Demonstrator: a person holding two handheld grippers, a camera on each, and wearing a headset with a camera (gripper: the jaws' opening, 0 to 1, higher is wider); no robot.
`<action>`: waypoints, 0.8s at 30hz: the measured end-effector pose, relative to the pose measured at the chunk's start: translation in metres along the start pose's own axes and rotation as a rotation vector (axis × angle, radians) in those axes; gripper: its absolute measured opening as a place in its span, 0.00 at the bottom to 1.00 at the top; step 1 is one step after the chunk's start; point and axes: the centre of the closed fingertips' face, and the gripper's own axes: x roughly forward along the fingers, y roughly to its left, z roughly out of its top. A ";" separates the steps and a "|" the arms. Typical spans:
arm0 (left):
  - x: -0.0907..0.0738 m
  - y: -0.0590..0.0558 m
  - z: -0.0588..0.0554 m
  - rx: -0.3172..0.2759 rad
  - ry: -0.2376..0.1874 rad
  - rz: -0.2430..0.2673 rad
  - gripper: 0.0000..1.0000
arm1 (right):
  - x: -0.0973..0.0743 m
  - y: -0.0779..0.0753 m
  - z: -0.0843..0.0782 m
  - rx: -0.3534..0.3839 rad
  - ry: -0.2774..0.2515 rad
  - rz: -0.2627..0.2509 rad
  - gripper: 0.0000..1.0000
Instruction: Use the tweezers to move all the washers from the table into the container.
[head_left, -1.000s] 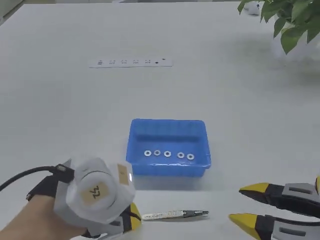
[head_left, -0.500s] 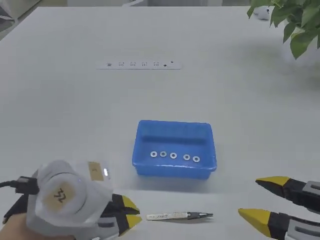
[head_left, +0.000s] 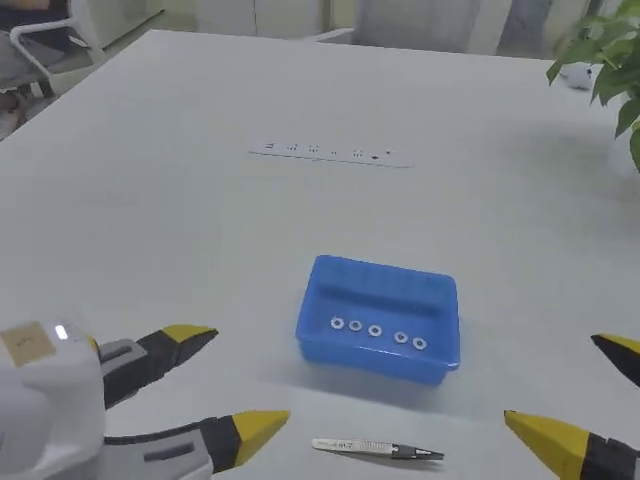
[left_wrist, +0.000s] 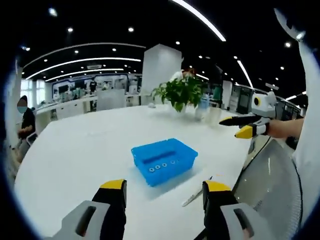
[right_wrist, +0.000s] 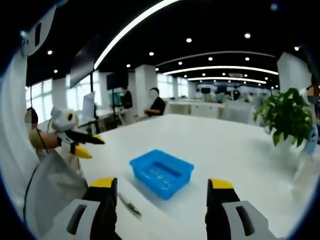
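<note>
A blue container (head_left: 436, 300) stands on the white table, with several washers (head_left: 375, 331) in a row inside it. Black-tipped tweezers (head_left: 375, 449) lie flat on the table just in front of it. My left gripper (head_left: 235, 380) is open at the lower left, apart from the tweezers. My right gripper (head_left: 558, 385) is open at the lower right, holding nothing. In the left gripper view the container (left_wrist: 172, 148) and tweezers (left_wrist: 196, 195) lie beyond my open left gripper (left_wrist: 165, 192). In the right gripper view the container (right_wrist: 177, 167) and tweezers (right_wrist: 130, 206) lie ahead of my open right gripper (right_wrist: 162, 187).
A white power strip (head_left: 330, 153) lies farther back on the table. A potted plant (head_left: 605, 70) stands at the far right corner. A chair (head_left: 40, 50) sits off the table's far left edge. People sit in the office behind.
My left gripper, shut by the tweezers' handle end a second ago, has opened wide and drawn back left. The tweezers stay lying on the table. The head camera has tilted up.
</note>
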 end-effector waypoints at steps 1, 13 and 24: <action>-0.002 0.001 0.005 -0.023 -0.033 0.015 0.68 | -0.001 0.001 0.001 -0.004 -0.005 -0.004 0.73; -0.018 0.006 0.032 -0.034 -0.185 0.130 0.96 | -0.013 -0.013 0.012 0.007 -0.096 -0.090 0.92; -0.023 -0.002 0.025 -0.014 -0.184 0.114 0.99 | -0.013 -0.010 0.009 0.031 -0.099 -0.103 0.99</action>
